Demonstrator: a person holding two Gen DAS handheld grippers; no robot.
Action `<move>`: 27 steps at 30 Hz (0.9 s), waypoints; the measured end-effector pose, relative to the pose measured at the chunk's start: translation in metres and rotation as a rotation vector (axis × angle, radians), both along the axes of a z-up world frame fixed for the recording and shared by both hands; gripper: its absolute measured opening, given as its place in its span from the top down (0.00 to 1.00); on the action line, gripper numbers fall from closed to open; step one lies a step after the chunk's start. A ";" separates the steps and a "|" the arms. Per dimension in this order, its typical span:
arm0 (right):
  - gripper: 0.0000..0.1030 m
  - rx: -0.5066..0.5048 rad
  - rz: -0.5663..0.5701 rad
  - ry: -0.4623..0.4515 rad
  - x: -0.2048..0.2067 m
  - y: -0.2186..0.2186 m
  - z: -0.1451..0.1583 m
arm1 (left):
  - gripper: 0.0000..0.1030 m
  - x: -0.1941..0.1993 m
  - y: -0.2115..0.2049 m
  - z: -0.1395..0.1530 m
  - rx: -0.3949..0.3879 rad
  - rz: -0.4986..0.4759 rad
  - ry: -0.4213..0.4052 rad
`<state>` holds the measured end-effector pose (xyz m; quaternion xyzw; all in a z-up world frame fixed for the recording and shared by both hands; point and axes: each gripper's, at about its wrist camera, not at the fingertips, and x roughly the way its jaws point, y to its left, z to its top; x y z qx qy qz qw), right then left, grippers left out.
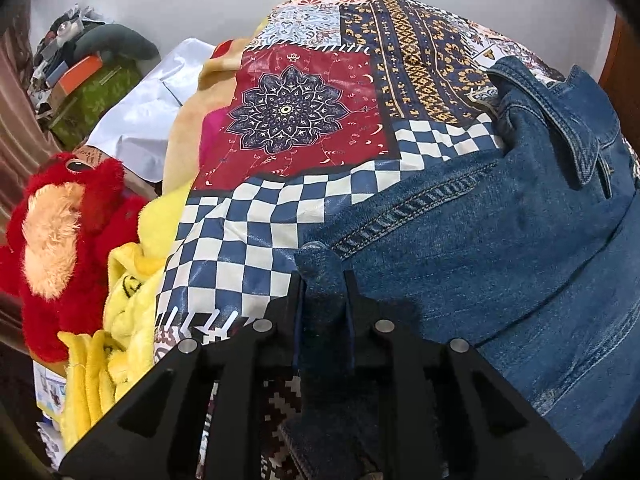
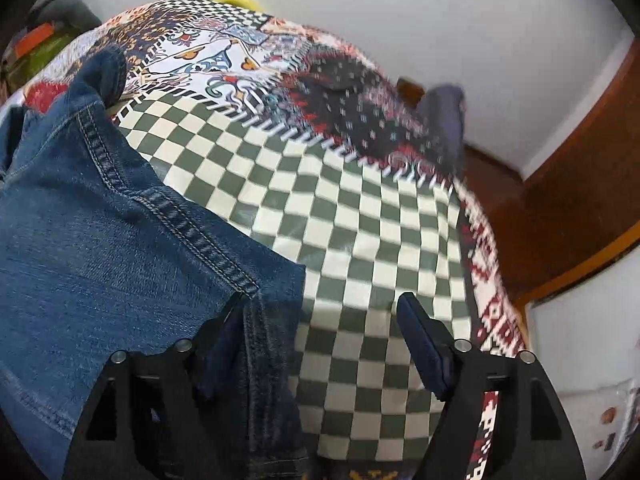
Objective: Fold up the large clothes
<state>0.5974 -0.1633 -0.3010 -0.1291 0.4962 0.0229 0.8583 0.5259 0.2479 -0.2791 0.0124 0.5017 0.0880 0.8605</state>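
A blue denim jacket [image 1: 500, 248] lies on a patterned patchwork bedsheet [image 1: 304, 120]. My left gripper [image 1: 323, 280] is shut on a corner of the jacket, with denim pinched between its fingers. In the right wrist view the jacket [image 2: 100, 220] lies at the left on the checked part of the sheet [image 2: 360, 240]. My right gripper [image 2: 324, 304] is open; its left finger [image 2: 224, 328] lies against the jacket's corner edge and its right finger [image 2: 424, 344] is over the sheet.
A red plush toy [image 1: 68, 240] and yellow fabric [image 1: 120, 300] lie left of the sheet, with a white cloth [image 1: 144, 120] and piled clutter [image 1: 80, 76] behind. A brown wooden frame [image 2: 568, 200] and white wall stand at the right.
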 end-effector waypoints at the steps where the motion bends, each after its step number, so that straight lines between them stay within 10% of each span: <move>1: 0.29 0.034 -0.009 0.024 -0.001 -0.006 0.004 | 0.81 0.000 -0.001 0.002 0.006 -0.003 0.007; 13: 0.29 0.143 0.084 -0.116 -0.079 0.008 0.116 | 0.79 -0.049 -0.017 0.081 -0.019 0.003 -0.054; 19: 0.28 0.196 0.144 -0.139 -0.142 0.023 0.159 | 0.21 -0.101 -0.029 0.134 -0.005 -0.013 -0.152; 27: 0.21 0.197 0.163 -0.154 -0.223 0.026 0.174 | 0.08 -0.184 -0.045 0.156 -0.061 -0.052 -0.197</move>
